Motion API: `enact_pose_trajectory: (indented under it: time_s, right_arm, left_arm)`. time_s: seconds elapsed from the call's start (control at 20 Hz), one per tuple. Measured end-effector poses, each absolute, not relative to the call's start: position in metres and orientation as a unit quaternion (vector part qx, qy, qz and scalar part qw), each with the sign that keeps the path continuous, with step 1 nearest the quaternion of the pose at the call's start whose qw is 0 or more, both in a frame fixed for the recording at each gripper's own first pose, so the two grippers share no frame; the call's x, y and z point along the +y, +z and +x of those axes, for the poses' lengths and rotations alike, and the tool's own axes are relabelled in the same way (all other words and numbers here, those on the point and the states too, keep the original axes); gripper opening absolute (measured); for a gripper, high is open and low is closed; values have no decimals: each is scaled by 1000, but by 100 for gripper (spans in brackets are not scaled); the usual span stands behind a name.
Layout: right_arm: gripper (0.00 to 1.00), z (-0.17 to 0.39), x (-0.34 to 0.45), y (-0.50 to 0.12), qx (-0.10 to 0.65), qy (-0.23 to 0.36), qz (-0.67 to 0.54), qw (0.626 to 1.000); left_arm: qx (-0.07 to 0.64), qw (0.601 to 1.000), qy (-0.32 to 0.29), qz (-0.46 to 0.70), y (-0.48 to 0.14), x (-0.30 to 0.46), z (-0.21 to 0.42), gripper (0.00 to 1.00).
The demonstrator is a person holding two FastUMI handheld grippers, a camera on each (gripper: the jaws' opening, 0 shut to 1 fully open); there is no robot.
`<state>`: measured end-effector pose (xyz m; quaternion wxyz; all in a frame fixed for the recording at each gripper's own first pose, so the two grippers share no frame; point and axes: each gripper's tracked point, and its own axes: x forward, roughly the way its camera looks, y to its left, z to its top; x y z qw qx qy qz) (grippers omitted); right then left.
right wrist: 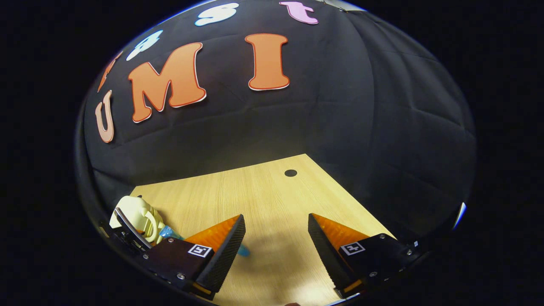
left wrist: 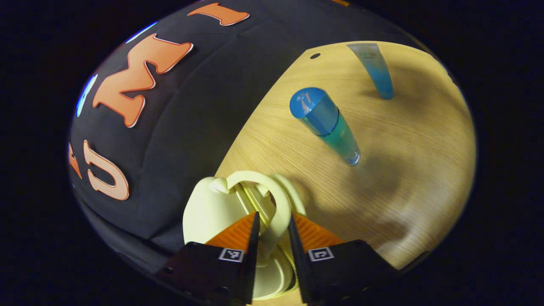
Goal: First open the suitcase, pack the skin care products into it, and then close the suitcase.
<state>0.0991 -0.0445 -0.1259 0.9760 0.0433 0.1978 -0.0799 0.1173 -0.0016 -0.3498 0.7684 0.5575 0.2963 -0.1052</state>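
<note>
My left gripper (left wrist: 274, 227) sits low and tilted, its two fingers drawn close together with only a narrow gap between them; both press on the handle (left wrist: 272, 199) caught in that gap. My right gripper (right wrist: 276, 238) points level and forward, fingers spread wide apart with nothing between them. At the lower left edge of the right gripper view I can make out the left gripper (right wrist: 127, 231) off to that side, well apart from the right one.

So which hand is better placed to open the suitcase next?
Left. Its tool already straddles the suitcase handle, while the right tool hangs open above bare table.
</note>
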Motion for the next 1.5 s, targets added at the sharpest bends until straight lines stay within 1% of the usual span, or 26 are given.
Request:
enact_pose_trajectory:
  time_s: [0.05, 0.1, 0.2, 0.35, 0.5, 0.6, 0.7, 0.95, 1.05, 1.1, 1.25, 1.3, 1.4, 1.5]
  right_arm:
    - [94, 100, -46, -125, 197, -81, 42, 976]
    - [94, 100, -47, -124, 197, -81, 43, 976]
    - [94, 99, -44, -122, 195, -78, 46, 977]
    - [94, 99, -40, -118, 192, -74, 40, 978]
    - [94, 98, -28, -107, 183, -69, 36, 980]
    - [94, 95, -13, -98, 172, -69, 38, 982]
    - [94, 89, 6, -88, 160, -72, 36, 984]
    - [94, 65, 82, -80, 139, -70, 69, 985]
    - [94, 55, 110, -81, 144, -71, 65, 985]
    - [94, 52, 127, -75, 137, -64, 65, 986]
    - [94, 49, 153, -62, 125, -58, 47, 989]
    - [94, 49, 162, -59, 123, -54, 47, 990]
    - [94, 49, 179, -55, 124, -42, 53, 990]
    - [94, 47, 193, -51, 124, -34, 57, 990]
  left_arm:
    - [300, 763, -109, 562, -351, -5, 116, 37]
    - [301, 756, -108, 572, -355, -4, 123, 32]
    - [299, 751, -106, 579, -347, -10, 118, 19]
    - [315, 764, -123, 550, -335, -14, 114, 6]
    - [330, 804, -132, 477, -316, -18, 114, 6]
    - [330, 835, -138, 418, -298, -19, 113, 6]
    - [321, 857, -152, 373, -278, -17, 115, 5]
    - [276, 901, -190, 276, -209, -4, 113, 5]
    - [267, 911, -192, 249, -184, 4, 109, 5]
    - [263, 915, -193, 237, -183, 7, 111, 5]
    - [253, 929, -185, 199, -173, 31, 114, 5]
    - [250, 933, -178, 187, -166, 50, 113, 5]
    - [243, 940, -146, 187, -156, 89, 114, 5]
    - [243, 947, -130, 168, -148, 121, 116, 5]
